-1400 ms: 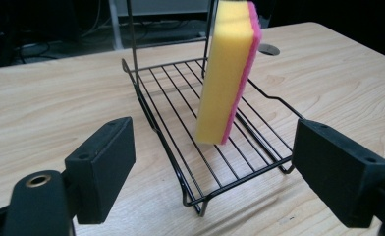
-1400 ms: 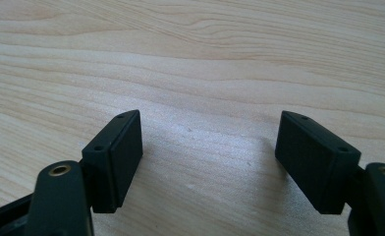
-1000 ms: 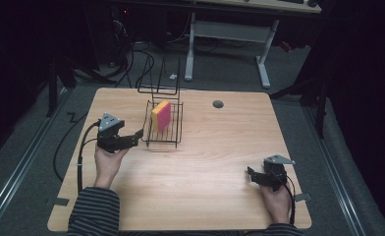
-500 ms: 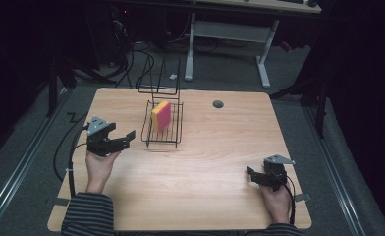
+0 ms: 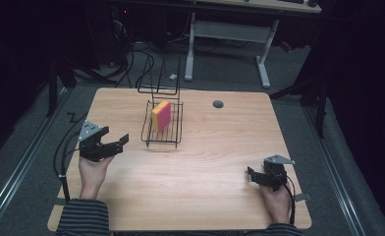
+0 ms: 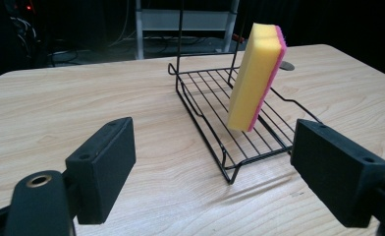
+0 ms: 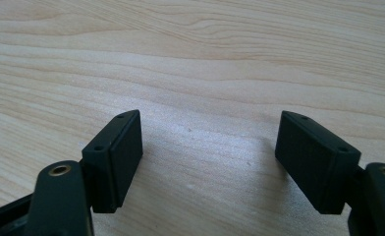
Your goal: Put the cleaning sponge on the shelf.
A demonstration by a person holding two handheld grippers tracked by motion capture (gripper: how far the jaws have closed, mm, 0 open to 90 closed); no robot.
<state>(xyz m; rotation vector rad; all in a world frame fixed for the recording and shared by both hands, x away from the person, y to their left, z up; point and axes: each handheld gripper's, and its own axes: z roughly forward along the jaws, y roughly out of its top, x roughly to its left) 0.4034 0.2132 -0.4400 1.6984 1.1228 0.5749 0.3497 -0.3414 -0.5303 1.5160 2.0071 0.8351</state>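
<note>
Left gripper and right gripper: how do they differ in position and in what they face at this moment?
The left gripper sits at the table's left side, close to the wire rack; the right gripper sits near the front right corner, far from it. The left gripper faces the rack and its upright sponge; the right gripper faces bare wood. Both are open and hold nothing.

Left gripper [image 5: 117, 143]: black body, grey three-cornered plate on top, black cable trailing off its near side. Right gripper [image 5: 250, 173]: same build, black with a grey plate, cable looping near the hand. Jaw pads are flat black blocks with small screw holes; brass-ringed screw at the base. Sleeves [image 5: 81, 217]: dark with thin pale stripes.
</note>
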